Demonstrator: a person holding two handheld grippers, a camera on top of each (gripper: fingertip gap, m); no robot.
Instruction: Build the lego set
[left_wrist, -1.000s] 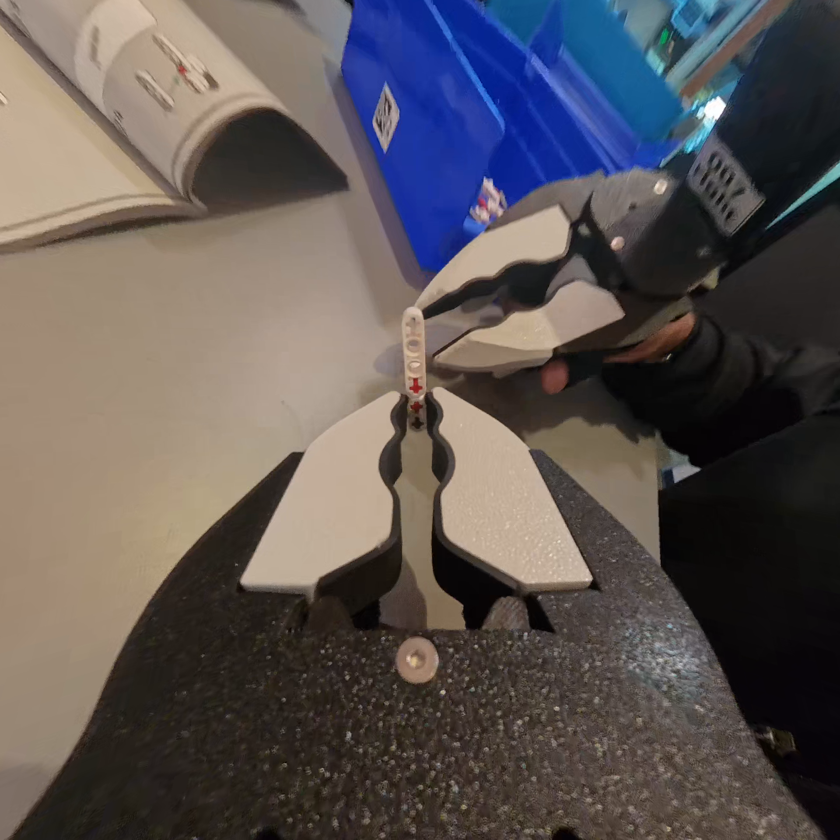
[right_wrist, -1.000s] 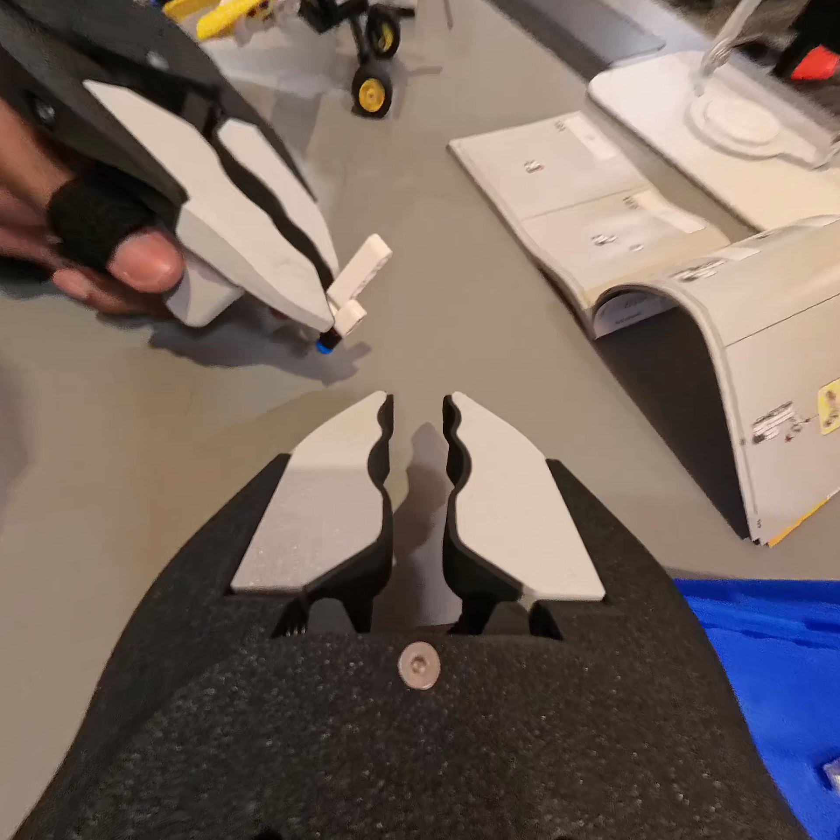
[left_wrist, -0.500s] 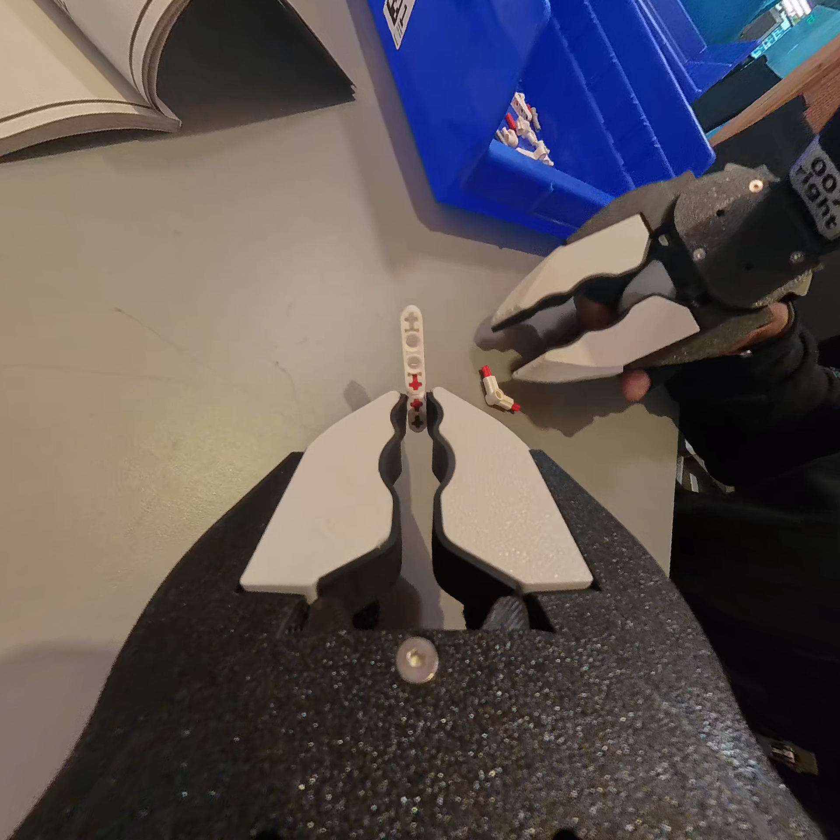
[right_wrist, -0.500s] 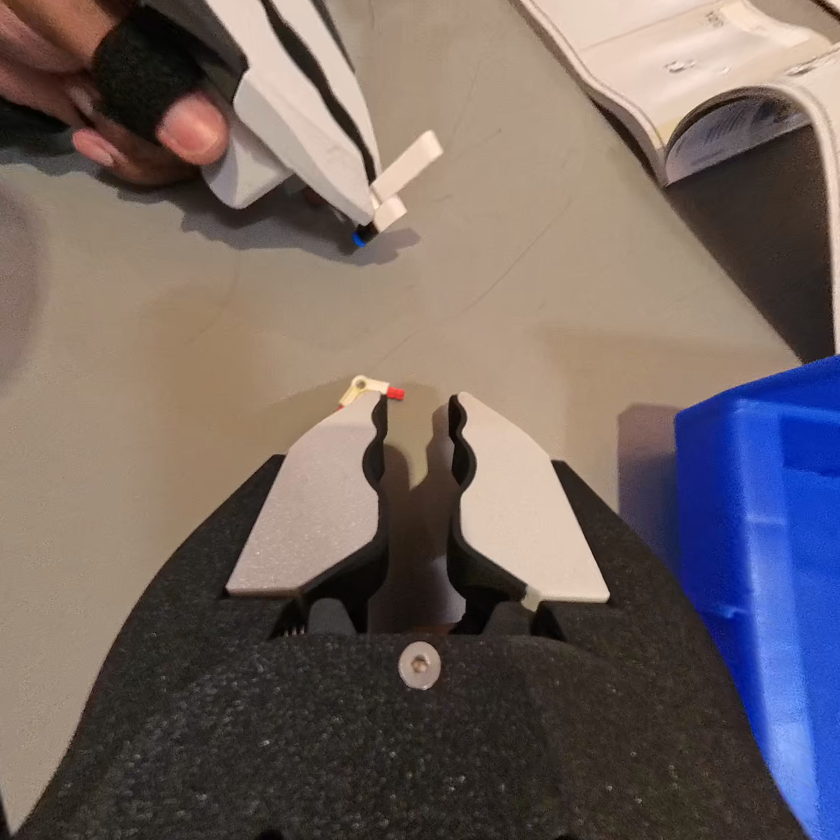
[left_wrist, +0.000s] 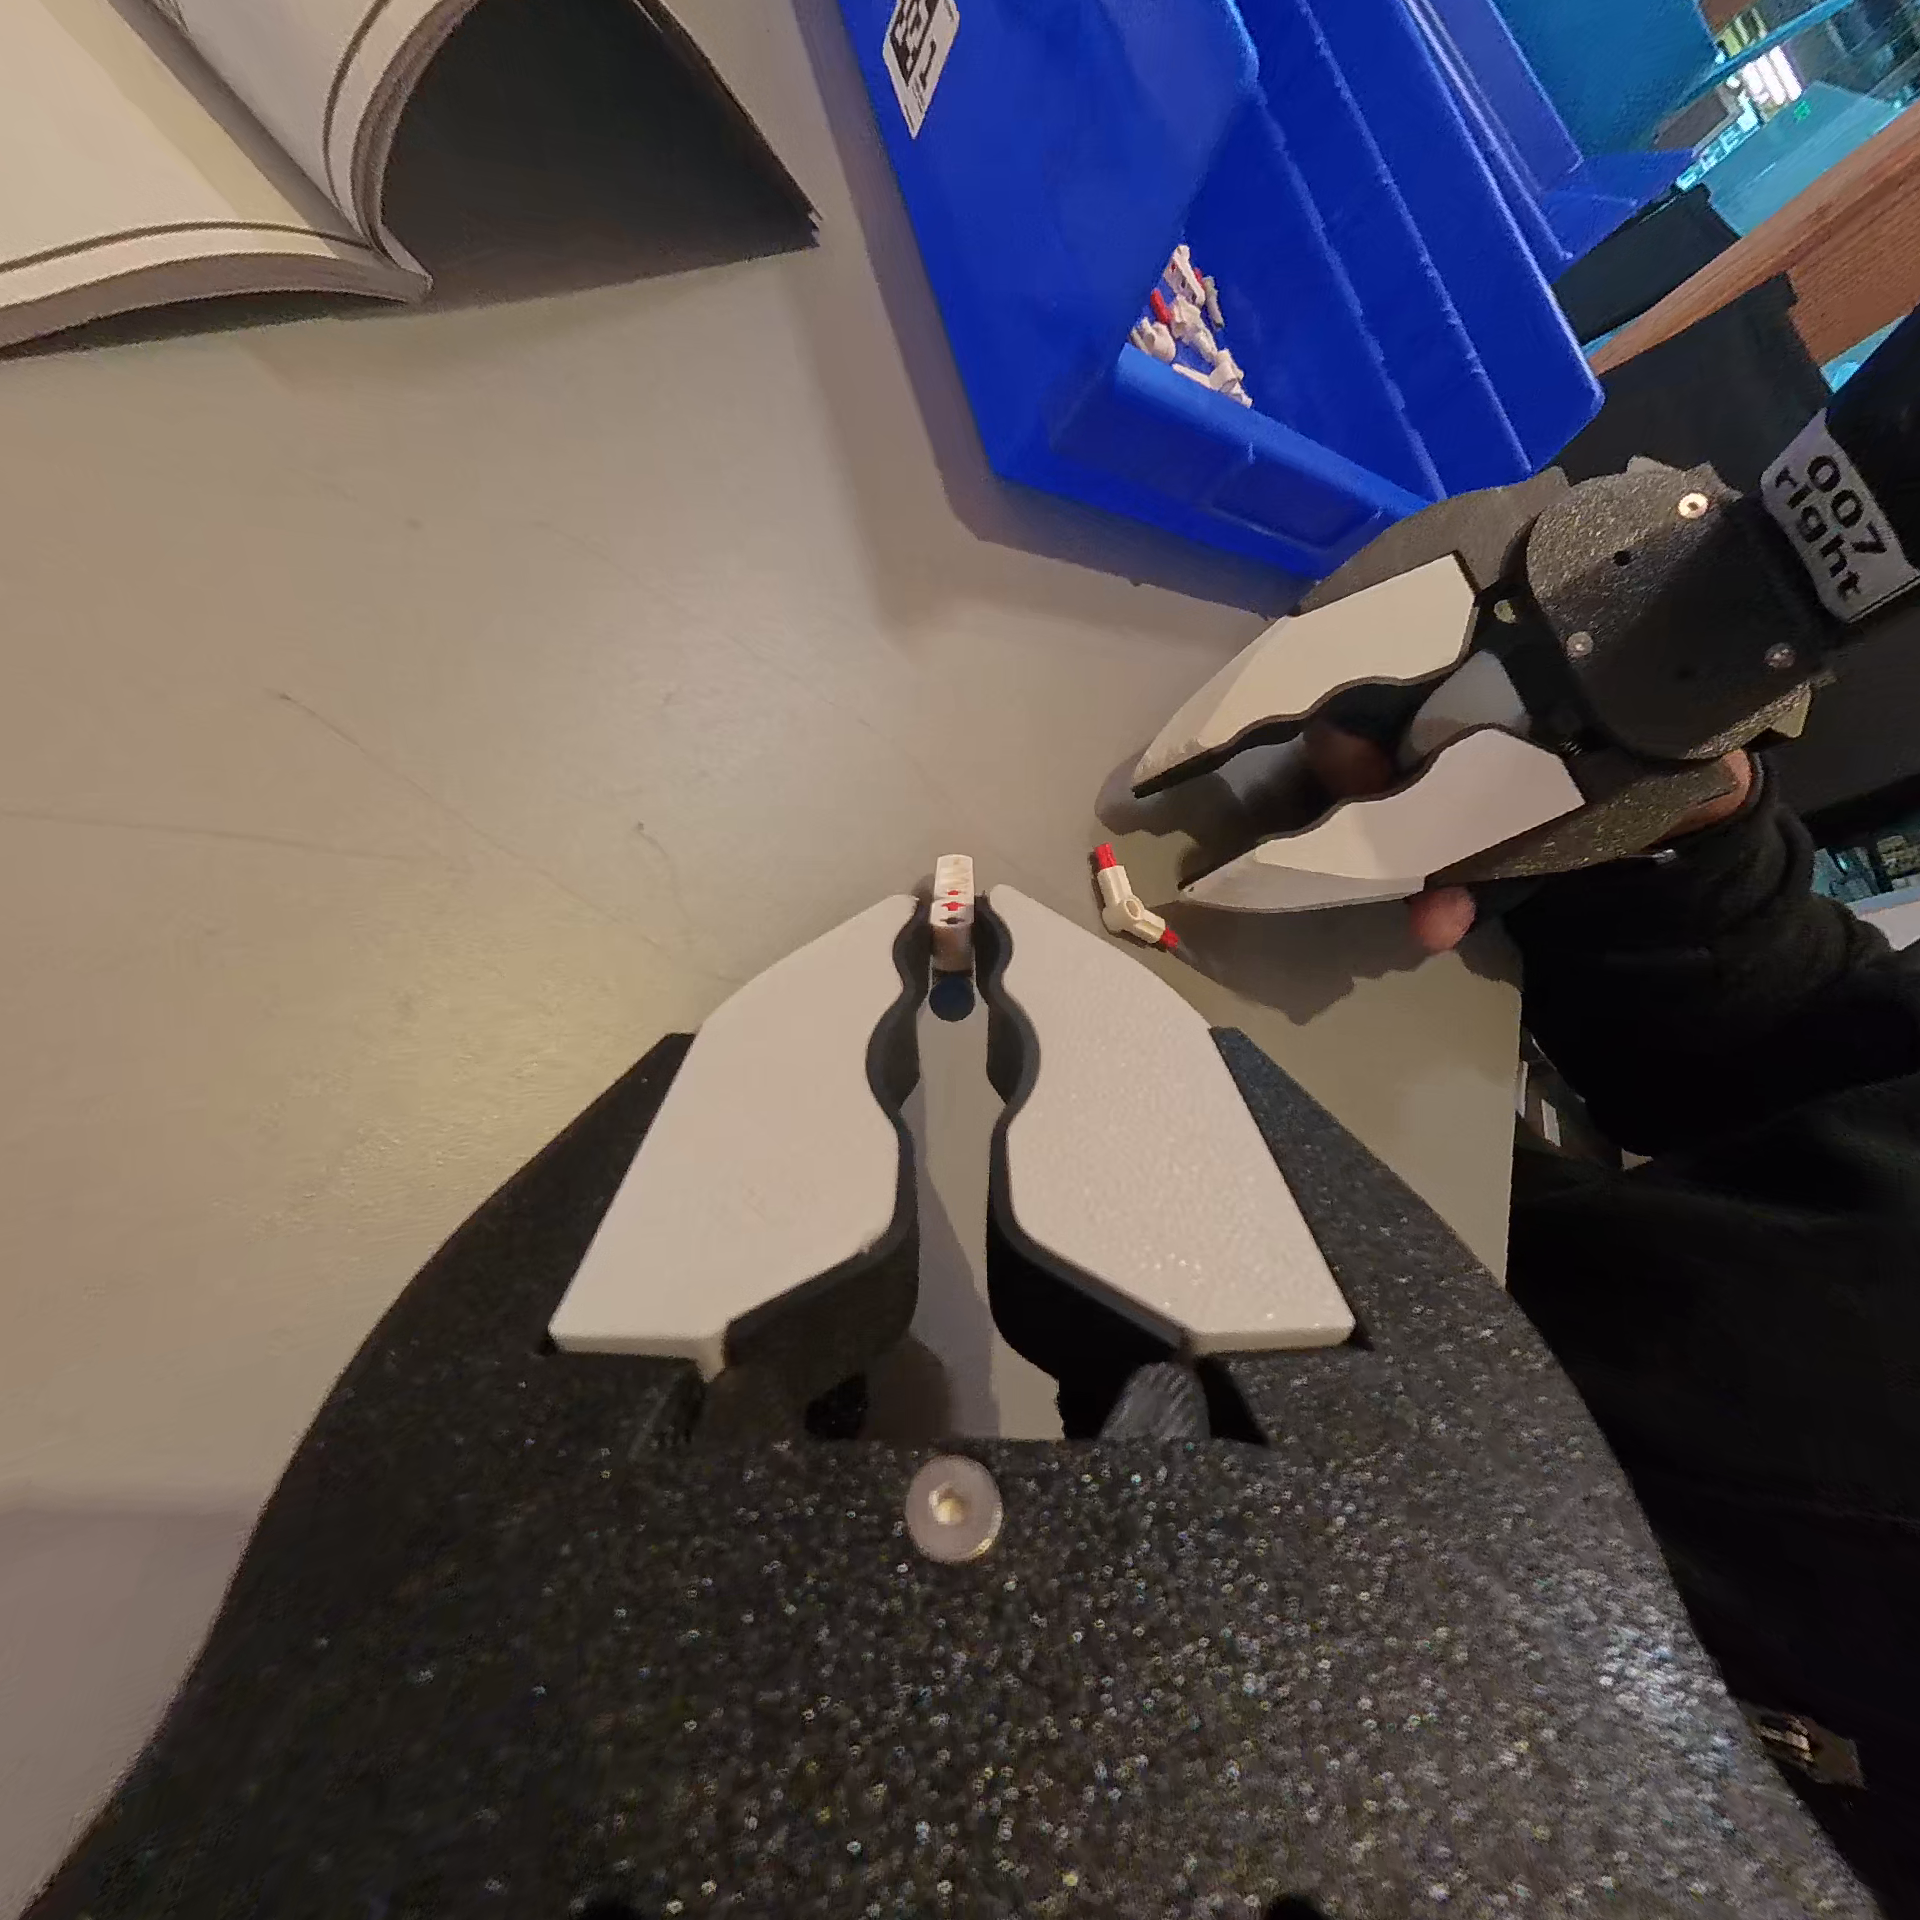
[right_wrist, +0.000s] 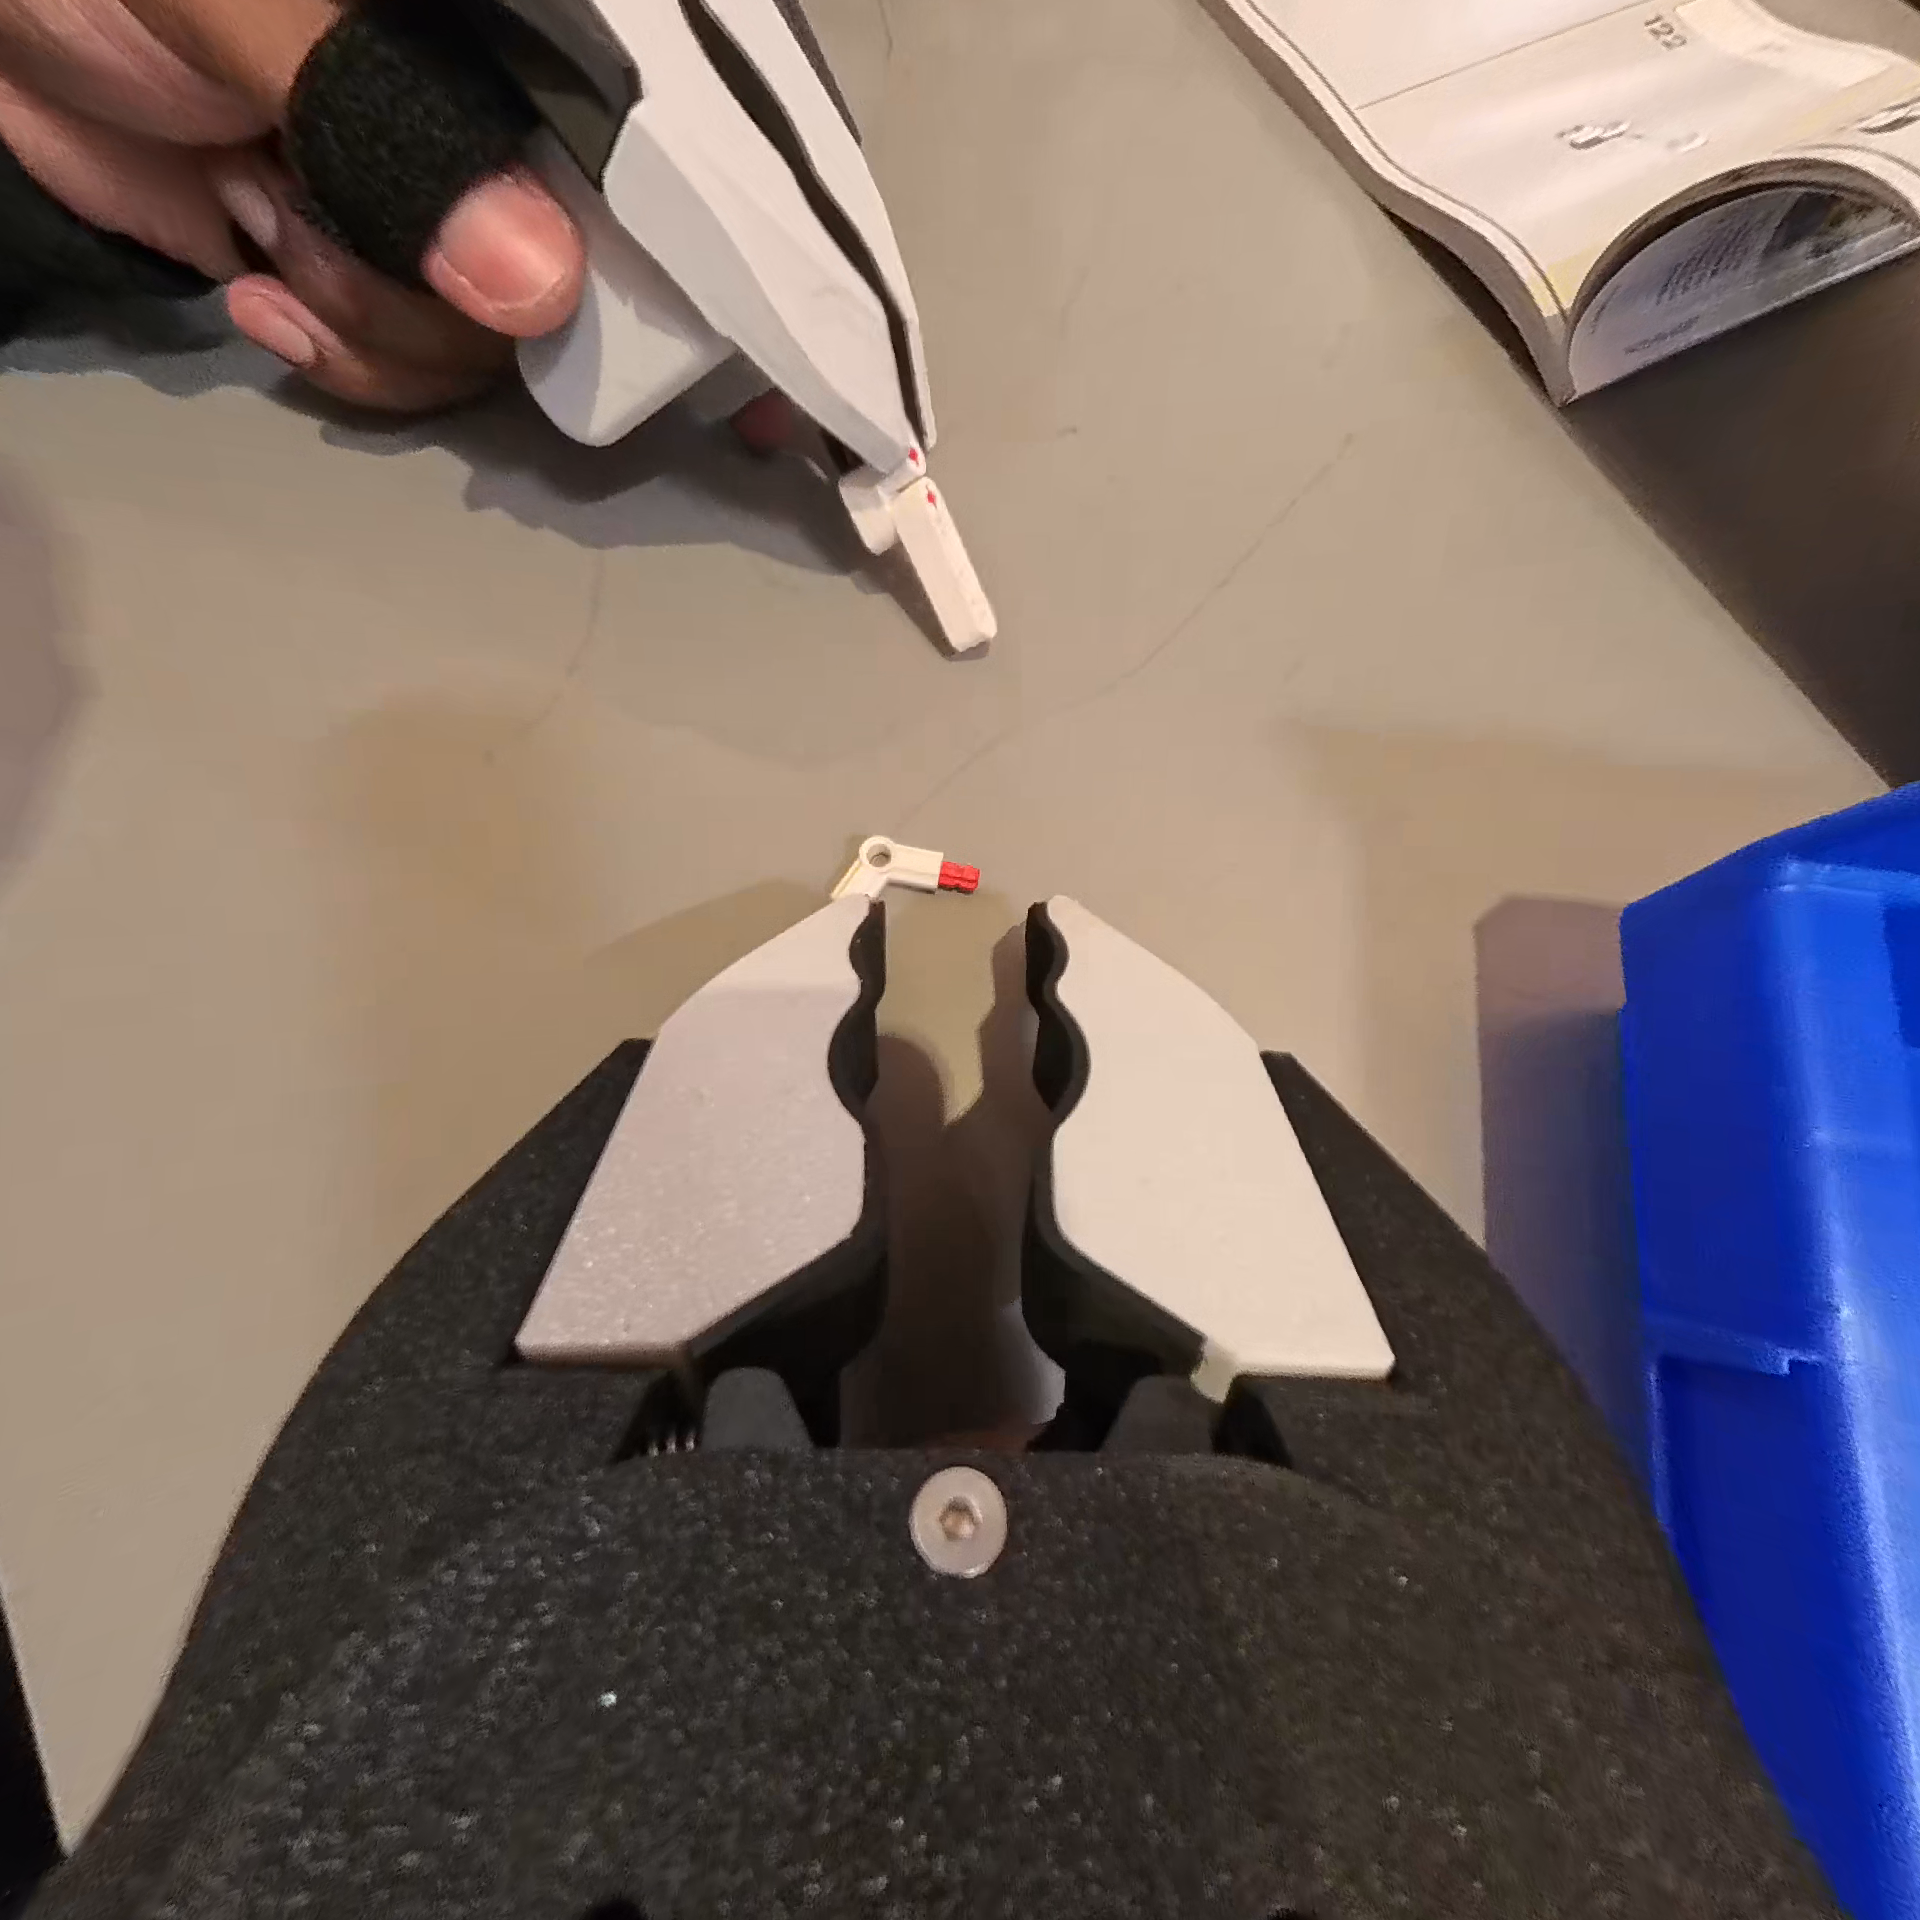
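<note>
Left gripper (left_wrist: 954, 914): one, fingers clamped on one white plastic holed beam with red pins (left_wrist: 954, 899).
Right gripper (right_wrist: 956, 914): one, fingers apart, nothing between them.
Angled white connector with red pins (right_wrist: 902, 868): one, on grey tabletop (left_wrist: 416, 727), just beyond right fingertips.
Blue plastic bin (left_wrist: 1091, 260): small white parts inside.
Open booklet (right_wrist: 1621, 156): one.

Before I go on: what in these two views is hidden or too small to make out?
- Left wrist view: the white beam is foreshortened end-on; its lower end sits between the left gripper fingers.
- Right wrist view: one end of the white angled connector is covered by the right gripper fingertip.
- Left wrist view: parts in the blue bin are too small.
</note>
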